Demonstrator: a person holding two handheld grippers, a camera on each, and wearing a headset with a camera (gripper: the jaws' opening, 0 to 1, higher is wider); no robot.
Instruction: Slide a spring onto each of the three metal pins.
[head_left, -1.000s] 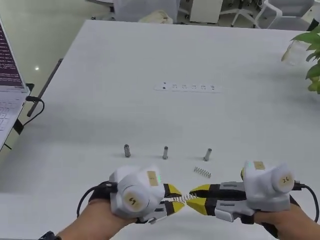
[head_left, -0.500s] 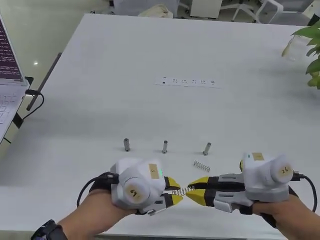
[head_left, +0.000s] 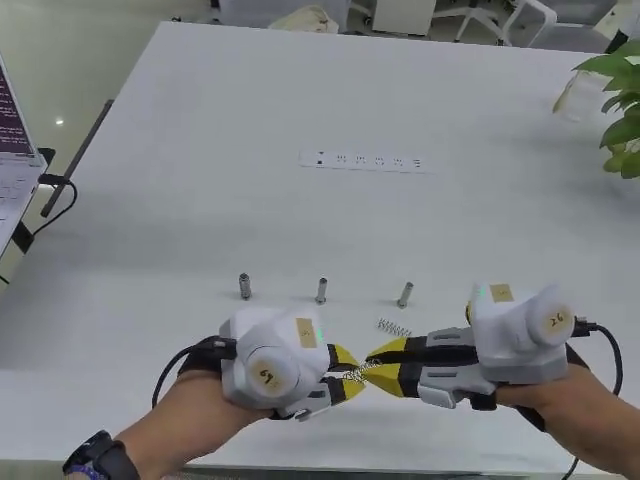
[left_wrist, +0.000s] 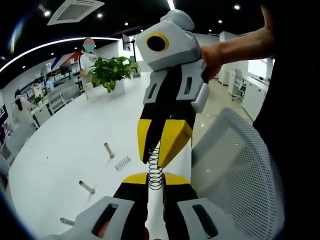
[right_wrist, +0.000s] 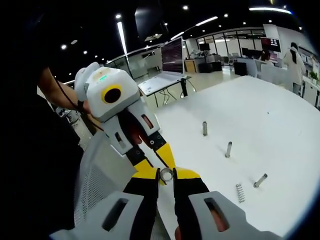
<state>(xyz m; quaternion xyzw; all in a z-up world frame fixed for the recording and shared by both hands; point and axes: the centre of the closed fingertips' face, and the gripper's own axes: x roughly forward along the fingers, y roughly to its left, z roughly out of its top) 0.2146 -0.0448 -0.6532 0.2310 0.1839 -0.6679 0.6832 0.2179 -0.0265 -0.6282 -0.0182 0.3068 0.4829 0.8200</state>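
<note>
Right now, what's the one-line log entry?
left gripper: shut on held spring | right gripper: shut on held spring | left pin, middle pin, right pin: bare | loose spring: on table beside right pin

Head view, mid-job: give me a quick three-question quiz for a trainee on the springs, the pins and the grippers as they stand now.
1. True or false: one of the three metal pins already carries a spring.
2. In the head view, the loose spring on the table lies nearest which pin? A: leftmost. B: middle. C: rightmost.
3. Short answer: what do the left gripper and the right gripper hold between them?

Key
1. False: all three look bare.
2. C.
3. The held spring, one end in each gripper's jaws.
</note>
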